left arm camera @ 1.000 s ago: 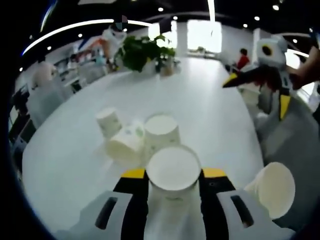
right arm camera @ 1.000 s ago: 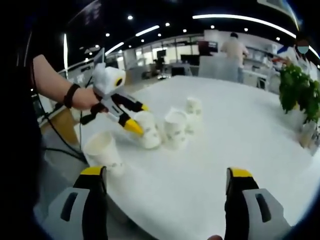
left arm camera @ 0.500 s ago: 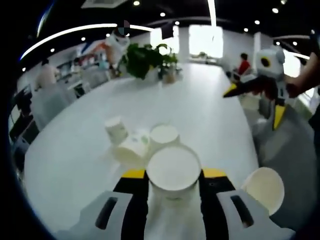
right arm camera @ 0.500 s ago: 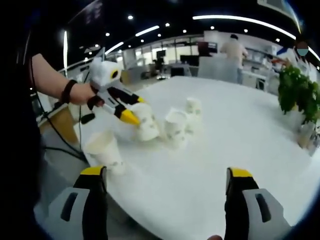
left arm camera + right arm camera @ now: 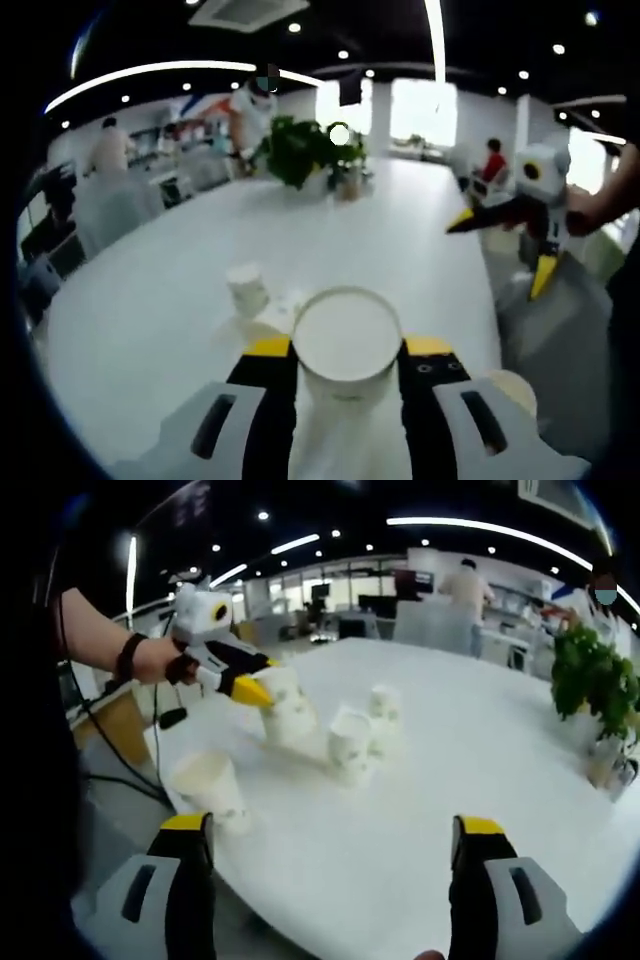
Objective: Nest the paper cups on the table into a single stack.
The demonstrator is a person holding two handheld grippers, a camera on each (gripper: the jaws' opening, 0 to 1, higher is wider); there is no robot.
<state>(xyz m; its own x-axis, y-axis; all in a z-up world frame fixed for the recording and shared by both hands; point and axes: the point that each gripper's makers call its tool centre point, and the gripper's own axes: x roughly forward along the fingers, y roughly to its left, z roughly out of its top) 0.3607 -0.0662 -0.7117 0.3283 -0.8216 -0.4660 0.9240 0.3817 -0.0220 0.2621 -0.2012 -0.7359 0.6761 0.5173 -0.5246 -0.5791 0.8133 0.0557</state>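
Open office, ceiling light strips, bright windows

A long white table carries three paper cups — one upright cup near its edge, another cup and a small cup further in — and a potted plant stands at its far side.
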